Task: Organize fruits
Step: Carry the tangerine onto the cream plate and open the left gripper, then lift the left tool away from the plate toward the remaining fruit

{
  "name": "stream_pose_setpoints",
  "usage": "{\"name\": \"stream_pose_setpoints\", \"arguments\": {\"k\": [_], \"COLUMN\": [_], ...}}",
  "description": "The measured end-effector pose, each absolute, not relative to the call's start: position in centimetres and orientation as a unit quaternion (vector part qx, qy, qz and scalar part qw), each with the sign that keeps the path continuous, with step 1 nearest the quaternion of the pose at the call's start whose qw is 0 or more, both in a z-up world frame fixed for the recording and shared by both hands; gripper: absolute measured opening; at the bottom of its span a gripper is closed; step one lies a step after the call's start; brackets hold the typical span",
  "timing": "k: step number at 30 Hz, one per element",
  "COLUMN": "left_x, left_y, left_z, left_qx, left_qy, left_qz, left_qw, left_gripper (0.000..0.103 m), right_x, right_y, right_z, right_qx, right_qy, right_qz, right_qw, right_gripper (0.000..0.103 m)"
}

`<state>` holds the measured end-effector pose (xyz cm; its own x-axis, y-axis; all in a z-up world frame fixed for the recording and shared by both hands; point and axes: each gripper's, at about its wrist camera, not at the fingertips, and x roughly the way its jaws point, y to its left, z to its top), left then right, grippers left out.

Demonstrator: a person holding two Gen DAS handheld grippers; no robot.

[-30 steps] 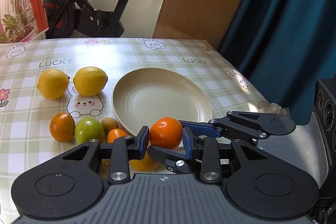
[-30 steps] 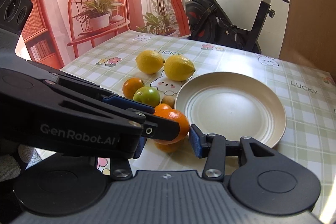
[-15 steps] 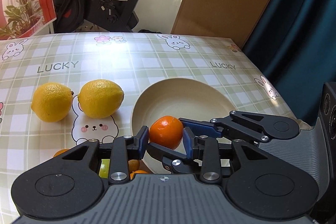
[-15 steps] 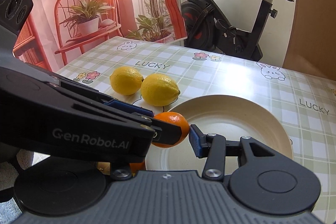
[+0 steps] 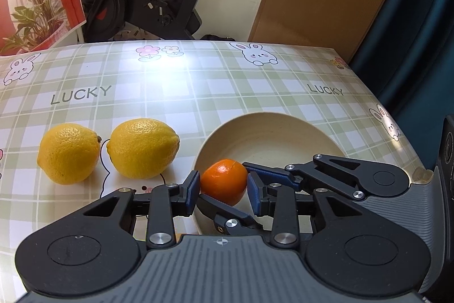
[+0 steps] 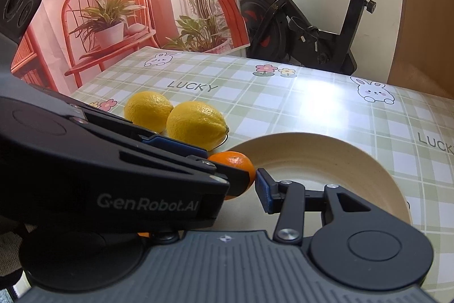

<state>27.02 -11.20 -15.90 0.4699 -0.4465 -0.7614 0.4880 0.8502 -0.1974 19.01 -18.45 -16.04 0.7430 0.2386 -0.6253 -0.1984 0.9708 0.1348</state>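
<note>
Two lemons (image 5: pixel 107 151) are sitting on the tabletop (image 5: pixel 198 81) at 9 o'clock from the plate (image 5: pixel 272 132), just touching each other.

The left gripper (image 5: pixel 224 186) is grasping the orange (image 5: pixel 224 179), fingers (image 5: pixel 193 188) clenched on both flanks, fruit hanging over the plate's 8 o'clock rim.

The right gripper (image 6: pixel 249 181) is crowding the same orange from 3 o'clock; whether its pad is pressing or merely touching, I cannot tell.

Risks, as judged:
- Releasing here, so close to the rim, could be letting the orange roll off toward the lemons.
- The two crossed grippers could be knocking each other or tipping the plate.
</note>
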Motion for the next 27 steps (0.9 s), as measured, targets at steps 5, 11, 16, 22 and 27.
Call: {"name": "stream_pose_setpoints", "arguments": {"k": [5, 11, 16, 22, 27], "left_x": [27.4, 27.5, 27.3, 26.5, 25.2], "left_y": [-11.5, -11.7, -10.8, -9.5, -8.3], "left_z": [-16.2, -16.4, -16.3, -15.1, -13.9], "left_qx": [0.022, 0.021, -0.007, -0.016, -0.026], "left_qy": [0.439, 0.439, 0.435, 0.419, 0.411], "left_qz": [-0.265, -0.264, -0.262, -0.256, -0.232], "left_qw": [0.858, 0.859, 0.861, 0.871, 0.881], "left_gripper": [0.038, 0.038, 0.043, 0.048, 0.048], "right_x": [19.5, 19.9, 20.0, 19.1, 17.8], "right_y": [-18.2, -18.2, -18.2, -18.1, -17.7], "right_z": [-16.4, -16.5, -16.5, -15.4, -14.3], "right_qx": [0.037, 0.044, 0.047, 0.043, 0.033], "right_qy": [0.344, 0.349, 0.353, 0.336, 0.322], "right_qz": [0.112, 0.103, 0.095, 0.089, 0.09], "right_qw": [0.931, 0.93, 0.93, 0.937, 0.942], "right_gripper": [0.046, 0.046, 0.047, 0.051, 0.052]}}
